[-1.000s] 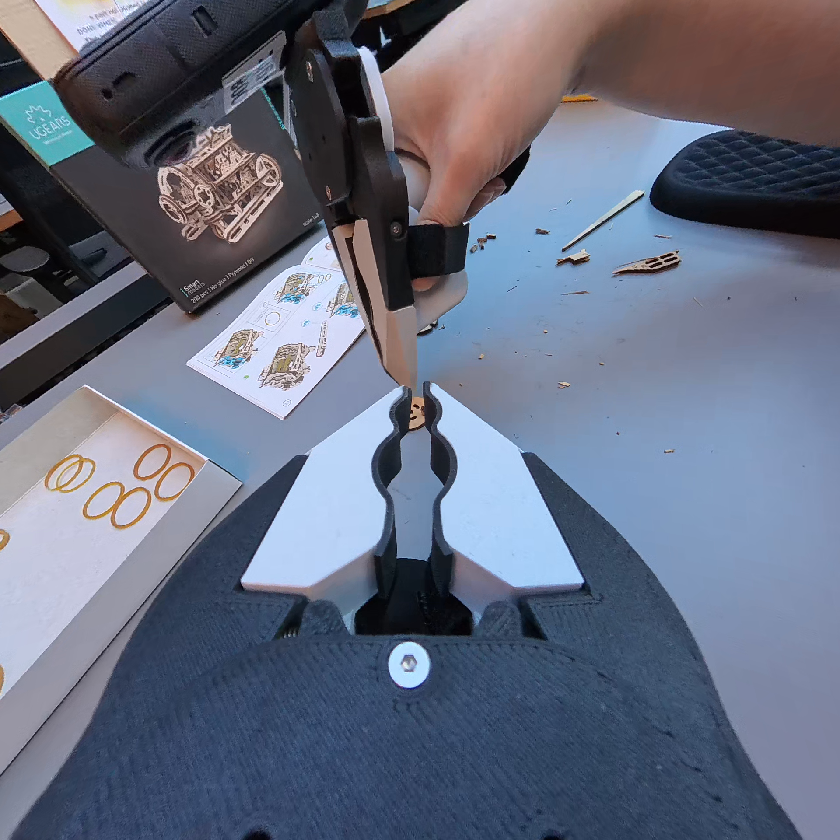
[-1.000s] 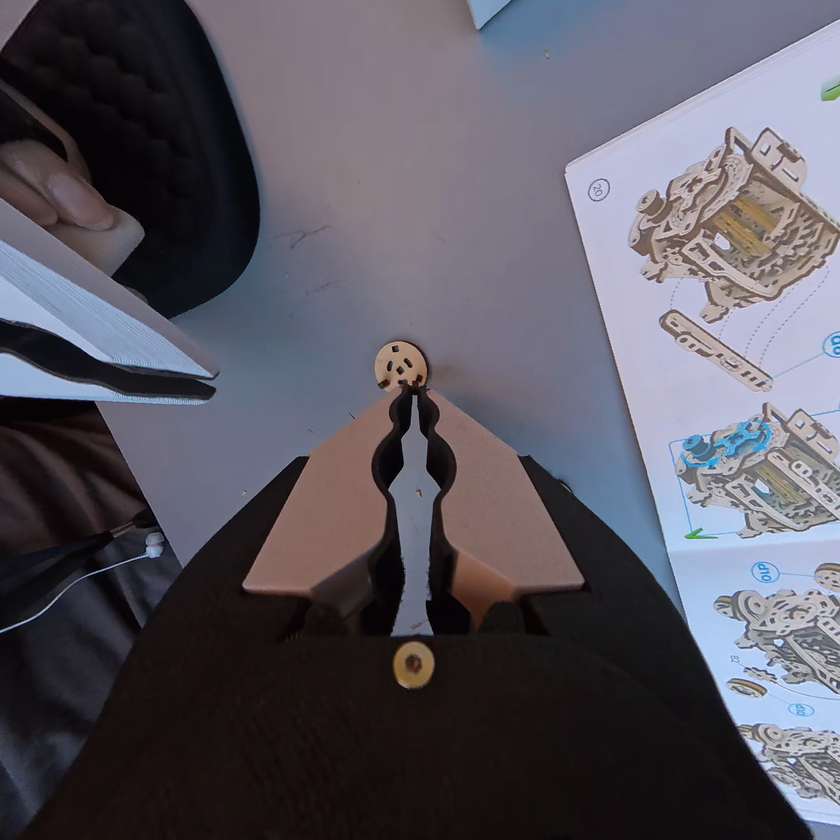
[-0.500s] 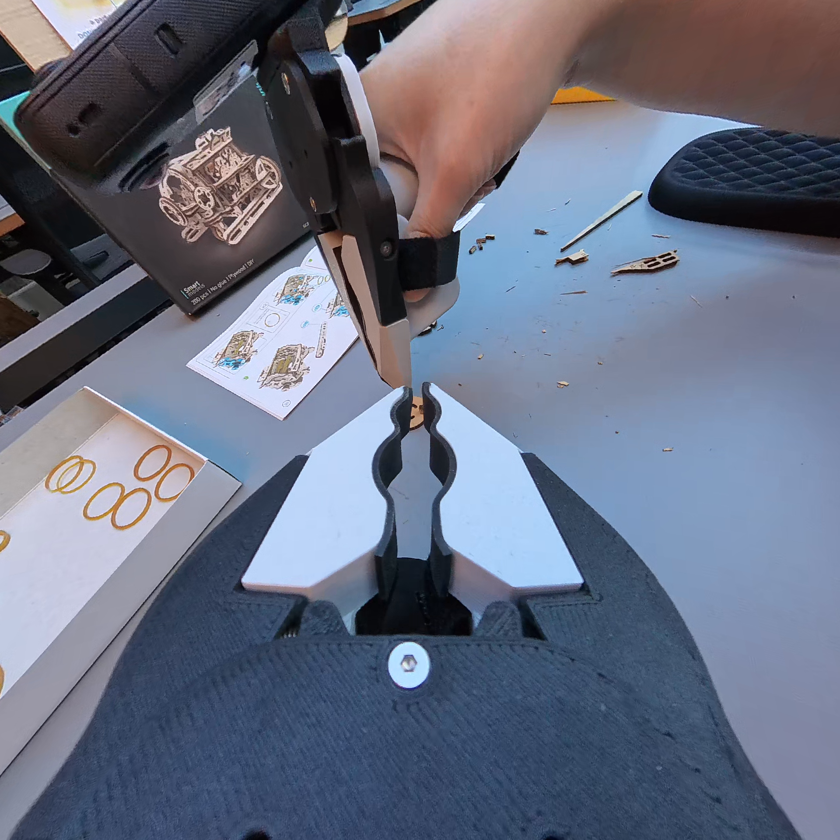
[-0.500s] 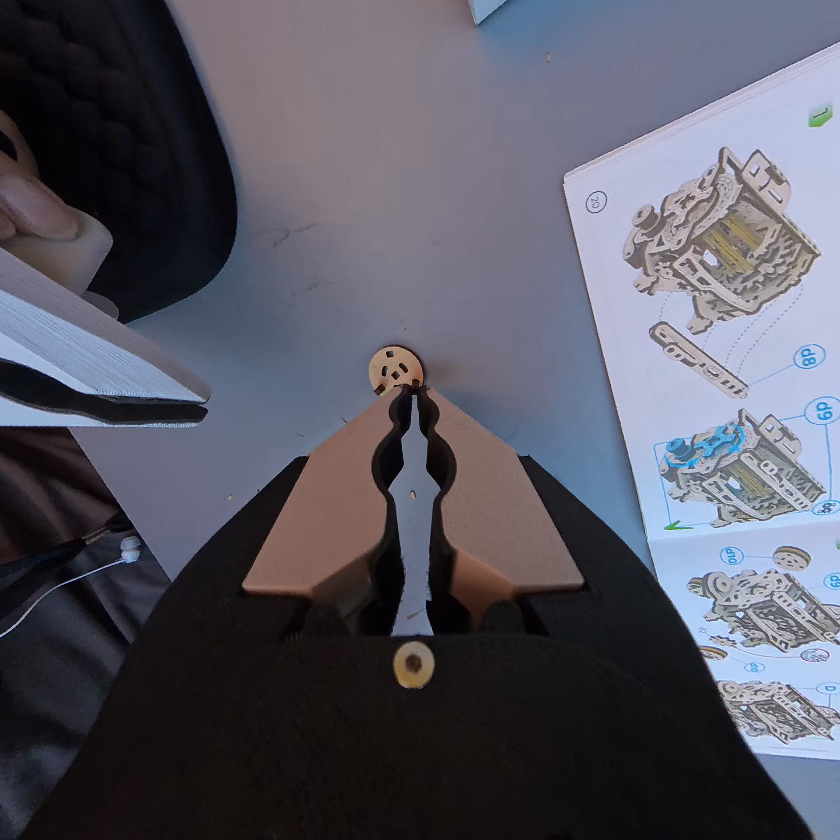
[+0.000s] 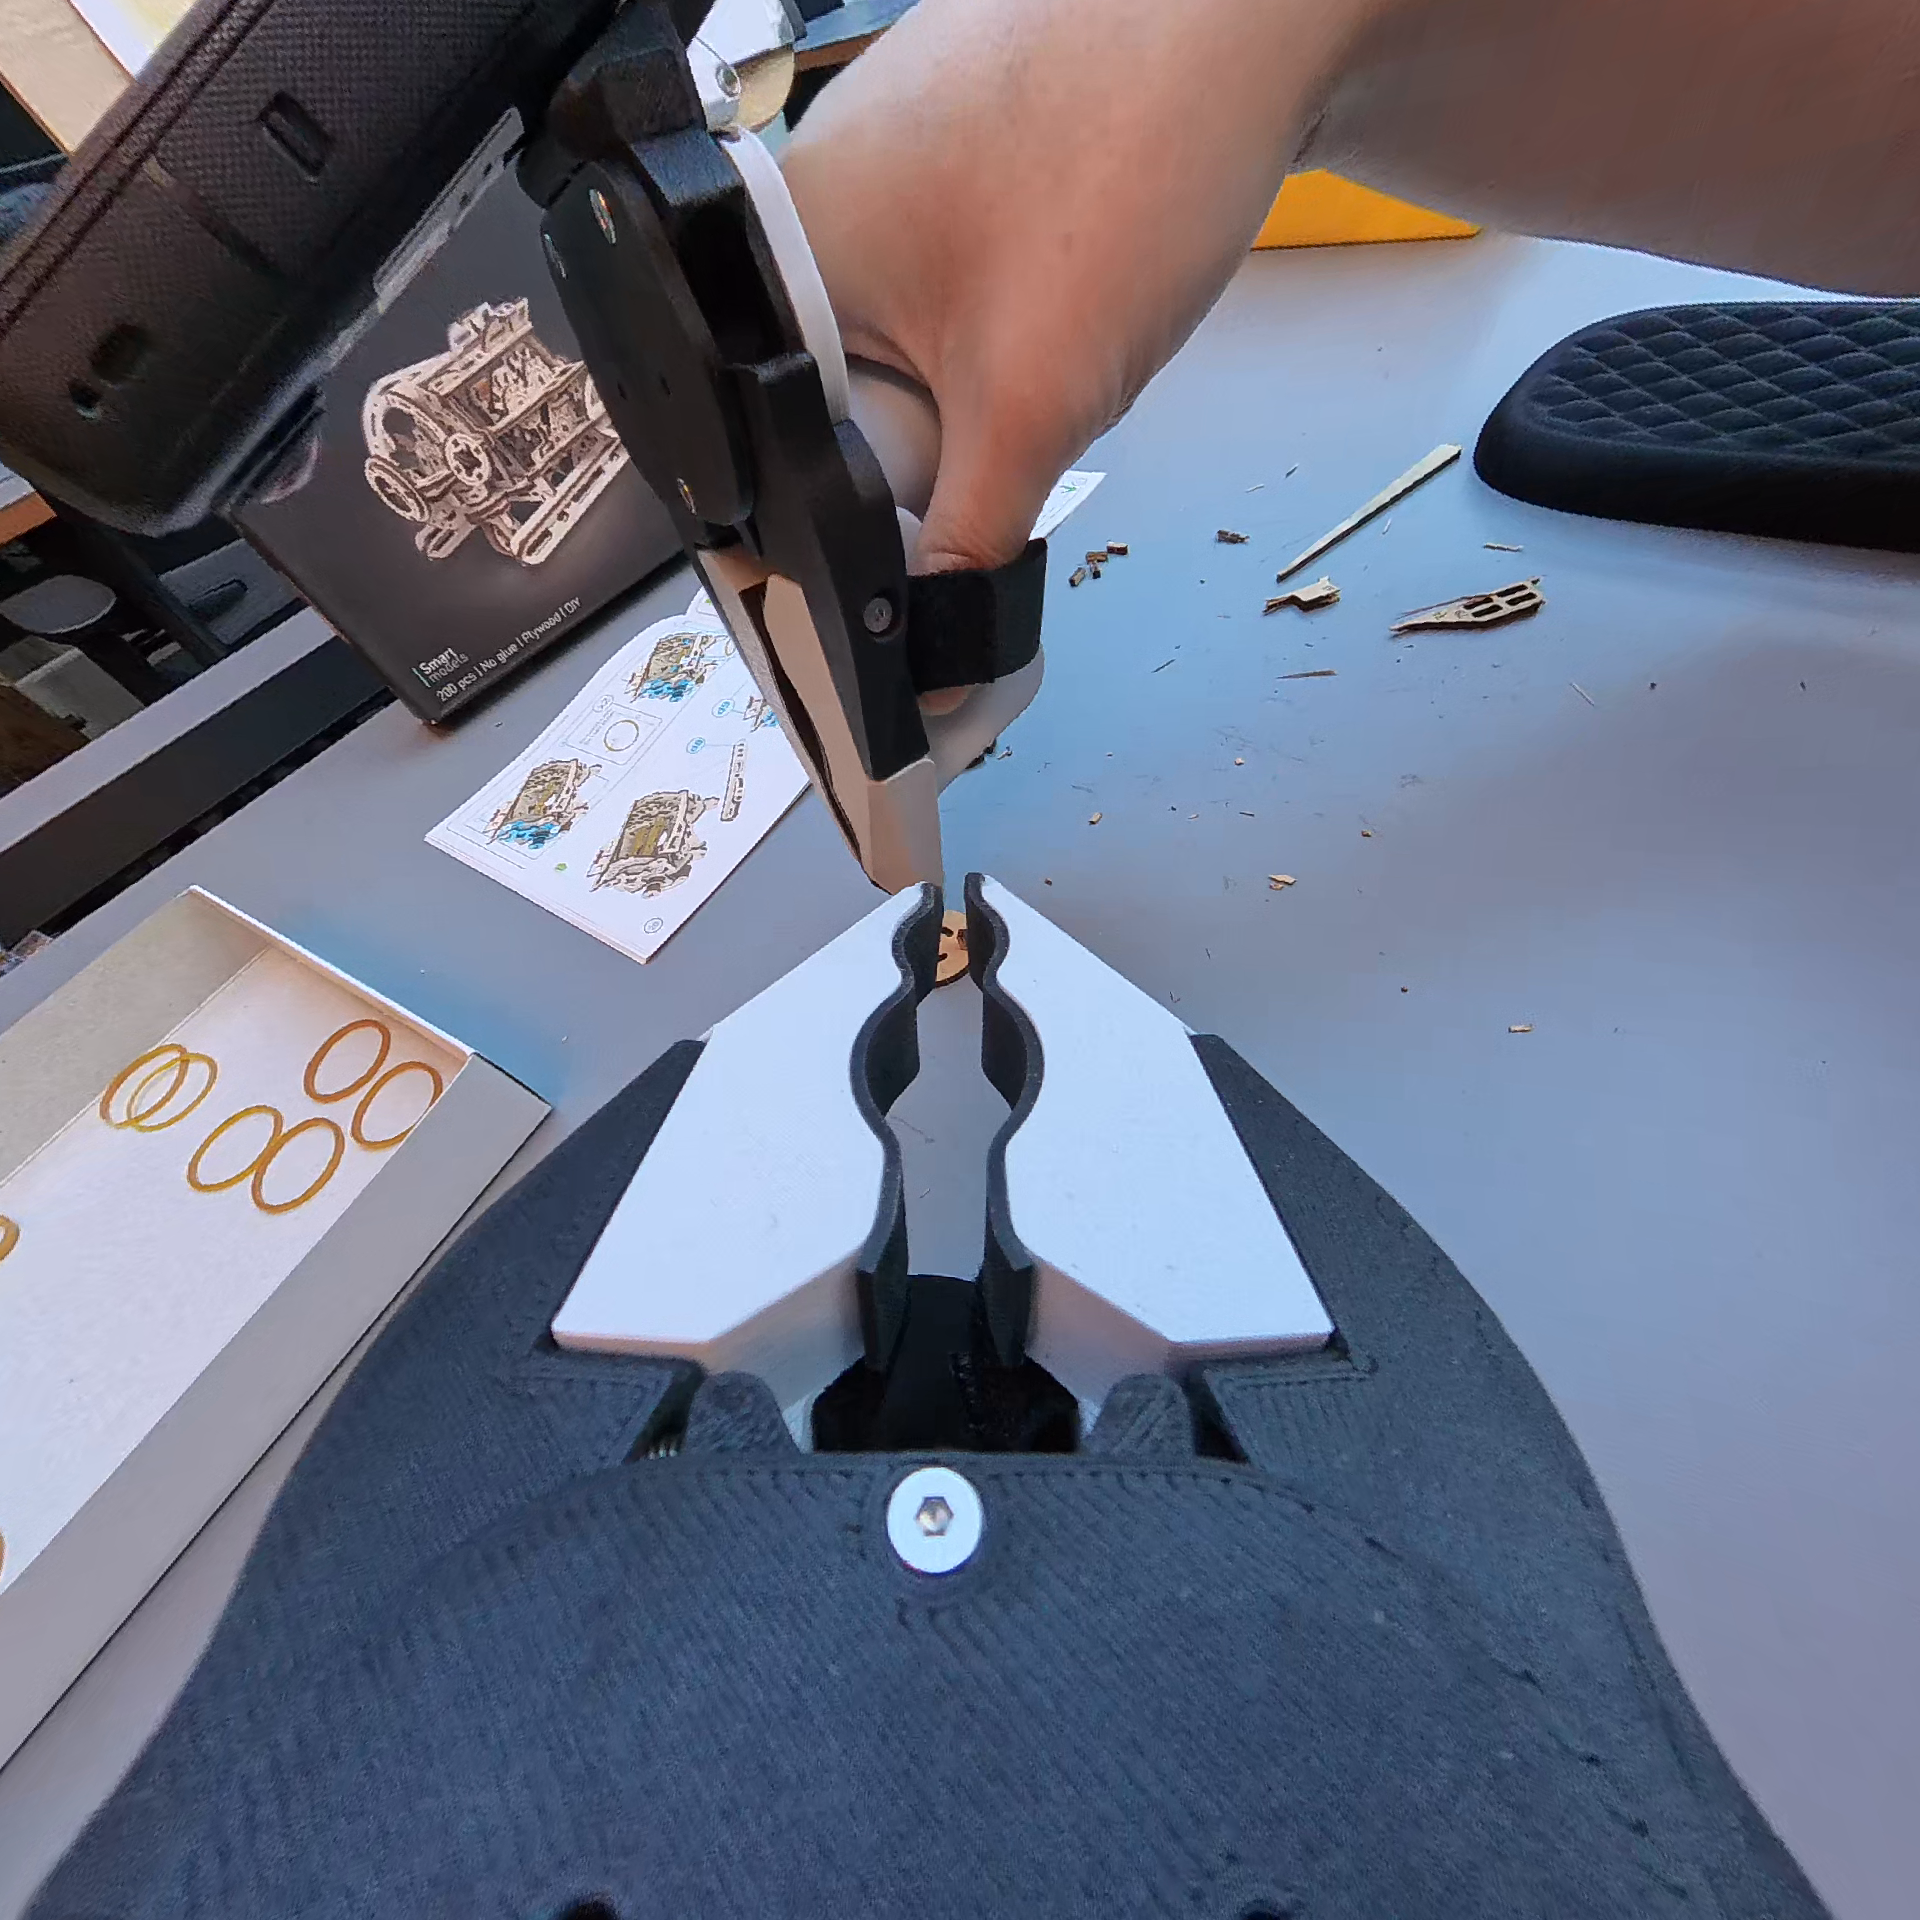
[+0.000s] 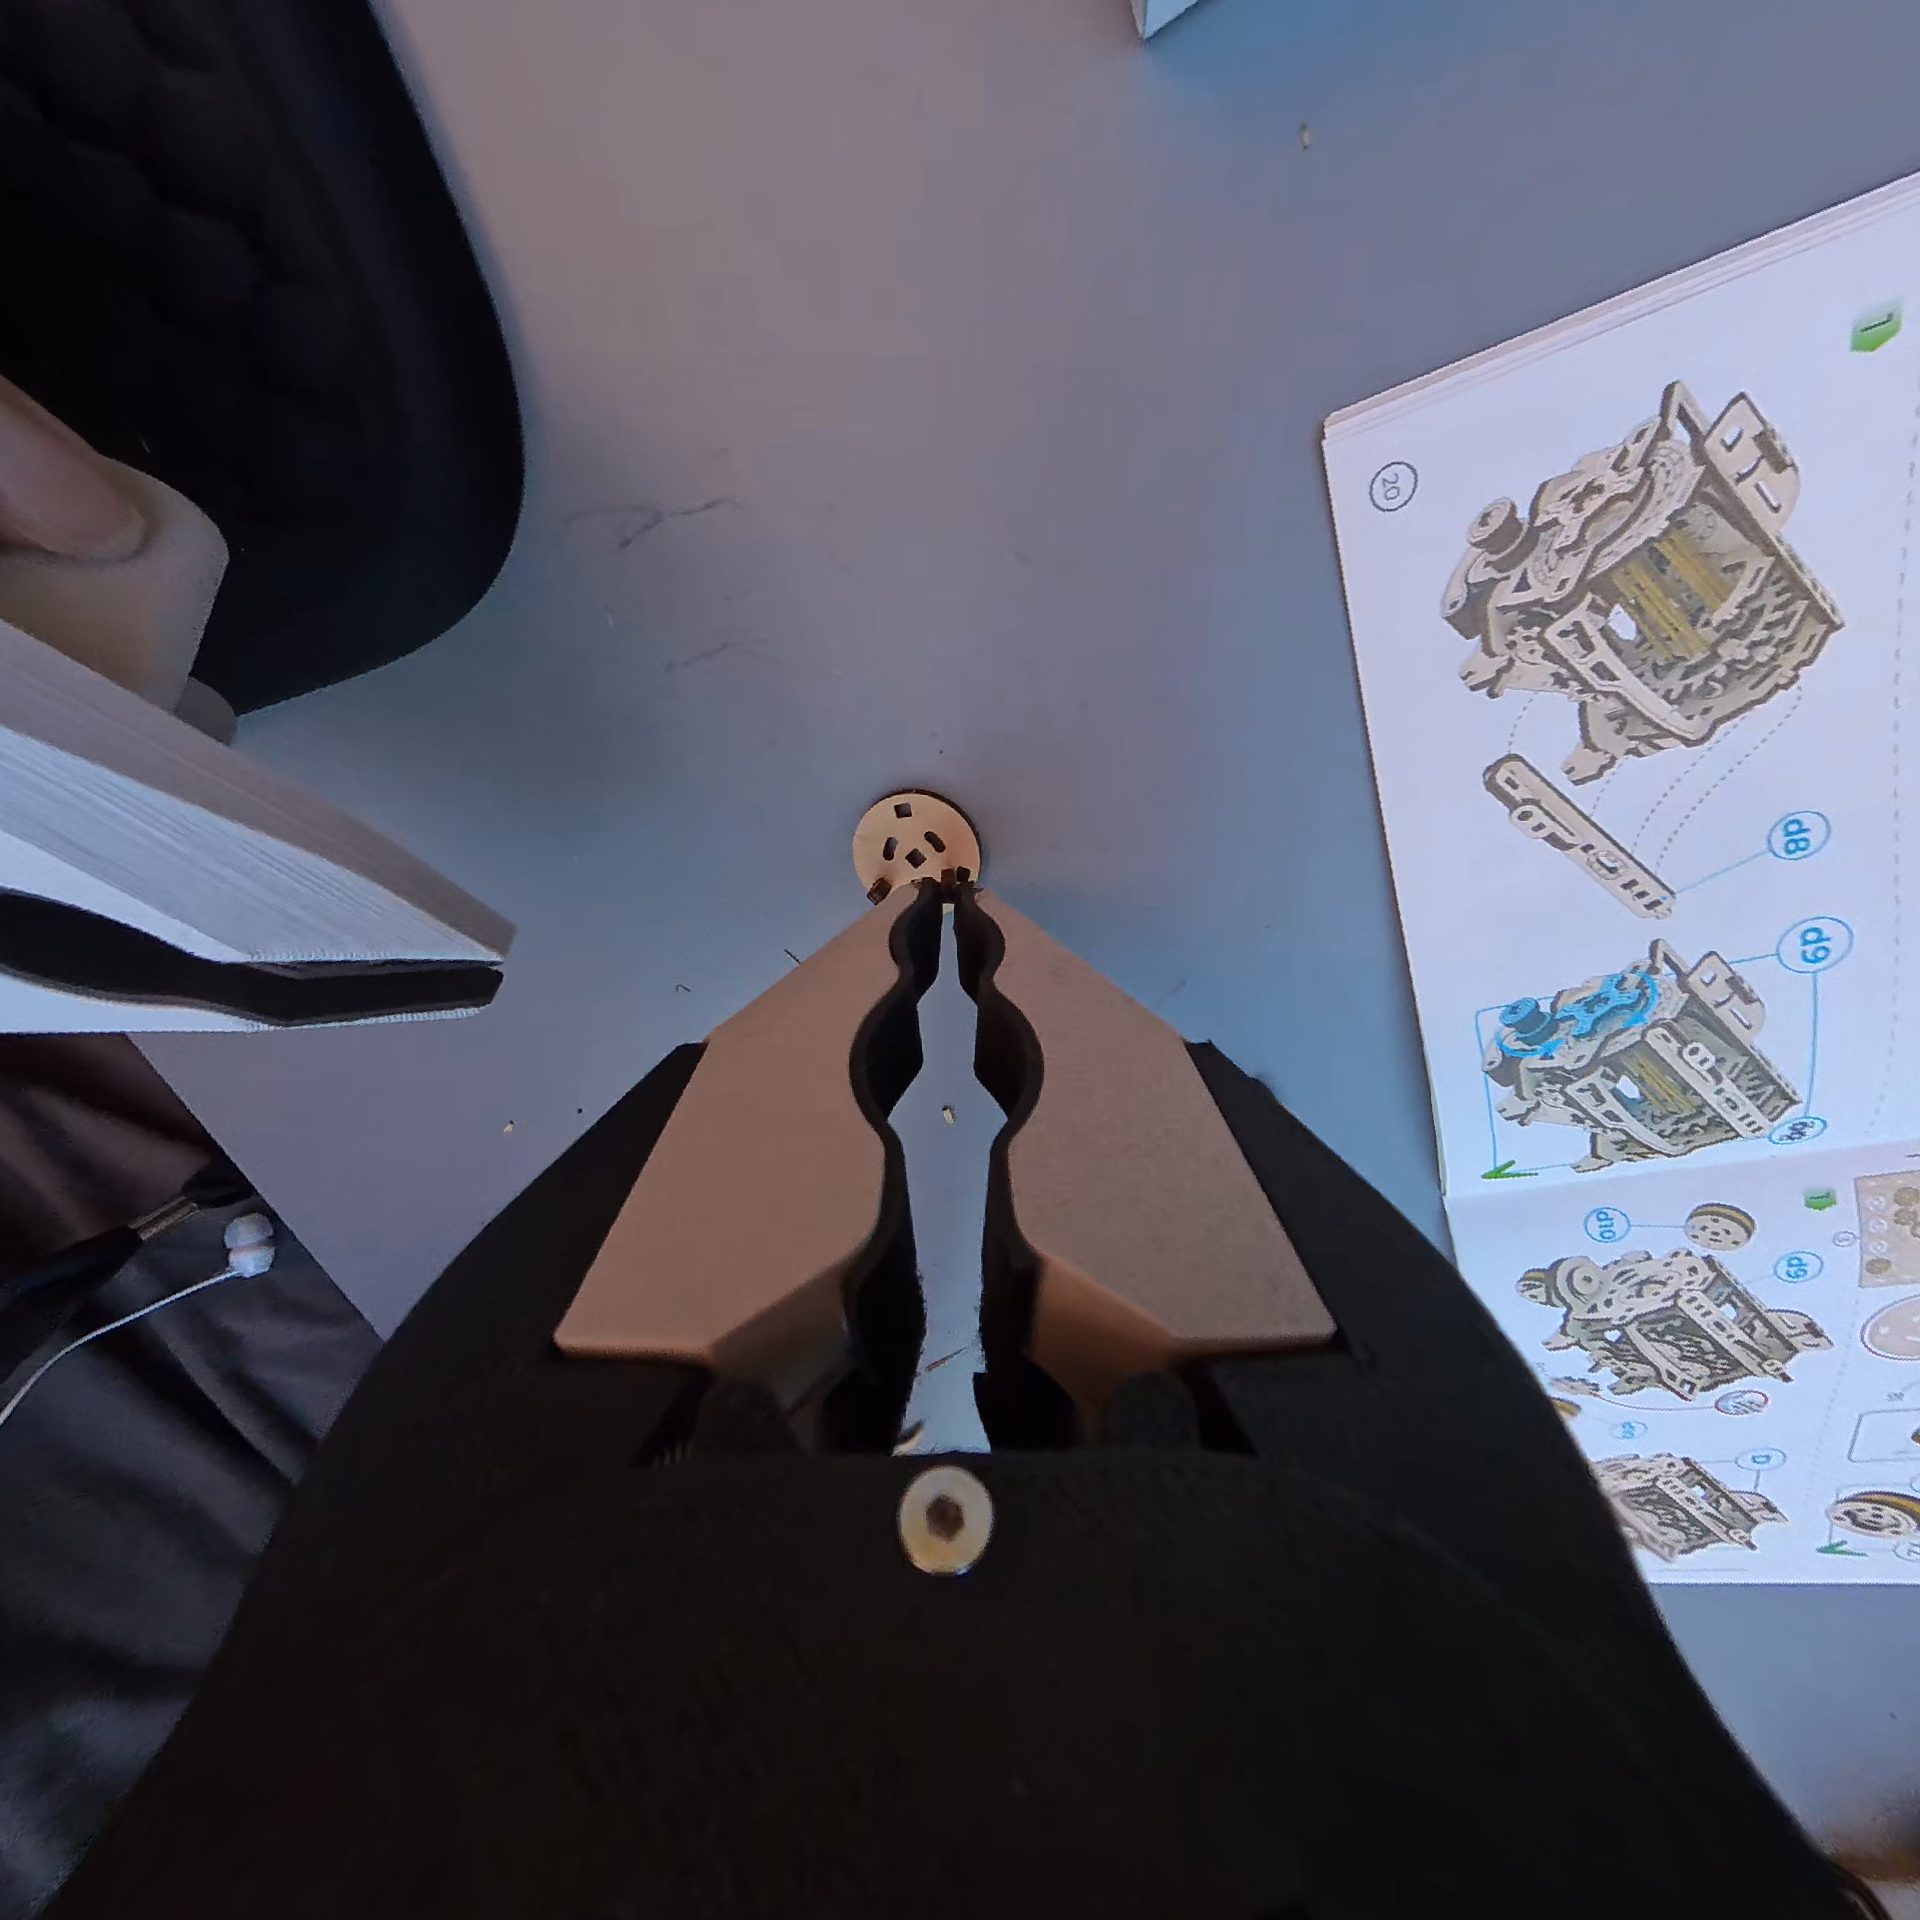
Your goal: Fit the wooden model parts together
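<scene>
A small round wooden disc (image 6: 914,836) with little holes lies flat on the grey table. My right gripper (image 6: 940,896) points steeply down at the disc's near edge, its tips shut on a tiny wooden piece (image 6: 948,906) that touches the disc. In the left wrist view the right gripper (image 5: 904,862) comes down from above, held by a person's hand. My left gripper (image 5: 945,899) is shut and empty, low over the table, and the disc (image 5: 951,951) shows through its narrow tip gap. In the right wrist view the left gripper (image 6: 488,966) sits left of the disc, apart from it.
An open instruction booklet (image 5: 623,790) lies left of the disc, with the dark kit box (image 5: 478,499) behind it. A white tray with rubber bands (image 5: 208,1143) is at the near left. A black padded mat (image 5: 1714,416), a thin stick (image 5: 1371,509) and wood scraps (image 5: 1465,608) lie at the right. The grippers' ends are close to 8 cm from one another.
Both grippers stay at the disc with only slight shifts. The right gripper's body has leaned a little more to the left over it.
</scene>
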